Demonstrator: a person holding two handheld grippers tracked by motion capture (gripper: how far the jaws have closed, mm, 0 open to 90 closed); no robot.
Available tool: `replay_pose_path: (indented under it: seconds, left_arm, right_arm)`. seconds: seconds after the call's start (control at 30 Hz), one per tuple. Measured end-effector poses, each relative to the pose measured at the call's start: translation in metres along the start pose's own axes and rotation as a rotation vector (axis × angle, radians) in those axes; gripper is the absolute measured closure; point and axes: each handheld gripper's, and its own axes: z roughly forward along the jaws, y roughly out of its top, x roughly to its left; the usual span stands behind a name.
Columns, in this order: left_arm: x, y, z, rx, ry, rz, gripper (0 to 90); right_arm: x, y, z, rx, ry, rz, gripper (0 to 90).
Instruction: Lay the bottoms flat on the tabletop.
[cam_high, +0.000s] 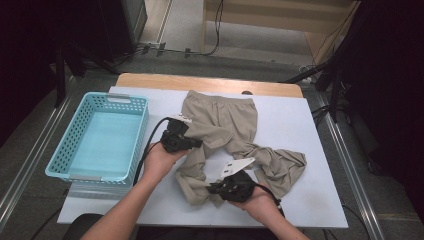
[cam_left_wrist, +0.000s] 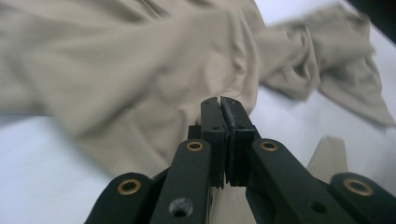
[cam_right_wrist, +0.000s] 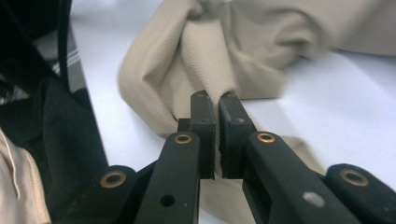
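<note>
On the white table (cam_high: 310, 200), beige trousers (cam_high: 220, 122) pinched in both hand-held grippers.

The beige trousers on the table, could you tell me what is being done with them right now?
A person is handling beige trousers that lie crumpled on a white table, using a hand-held gripper in each hand. The left gripper is shut on the fabric of one leg, and the right gripper is shut on a fold near the bottom of that same leg. The other leg lies bunched to the right. A light blue basket stands empty at the left.
</note>
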Motion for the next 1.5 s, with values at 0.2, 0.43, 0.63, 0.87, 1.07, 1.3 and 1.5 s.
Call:
replay_pose_path:
  seconds: [0.2, 0.43, 0.63, 0.87, 1.07, 1.3, 1.5]
  left_arm:
    - [0.021, 0.003, -0.009, -0.038, 0.03, -0.071, 88.8]
    - [0.028, 0.01, -0.003, -0.04, 0.057, -0.082, 88.8]
    - [0.033, 0.013, 0.01, -0.04, 0.048, -0.108, 88.5]
    - [0.03, 0.013, 0.008, -0.045, 0.046, -0.103, 88.5]
    - [0.026, 0.013, 0.01, -0.042, 0.046, -0.09, 88.4]
    - [0.025, 0.013, 0.009, -0.044, 0.051, -0.098, 88.5]
    - [0.027, 0.015, 0.005, -0.059, 0.043, -0.132, 88.5]
  right_arm:
    - [-0.036, -0.017, -0.036, -0.033, -0.093, 0.107, 83.9]
    - [-0.08, -0.039, -0.058, -0.04, -0.205, 0.235, 83.9]
    - [-0.089, -0.045, -0.059, -0.035, -0.313, 0.232, 70.5]
    - [-0.059, -0.029, -0.053, -0.1, -0.272, 0.133, 63.2]
    - [-0.049, -0.027, -0.04, -0.111, -0.223, 0.081, 53.7]
    - [-0.048, -0.031, -0.004, -0.02, -0.192, 0.005, 47.1]
    - [-0.054, -0.028, 0.002, 0.024, -0.19, 0.046, 80.7]
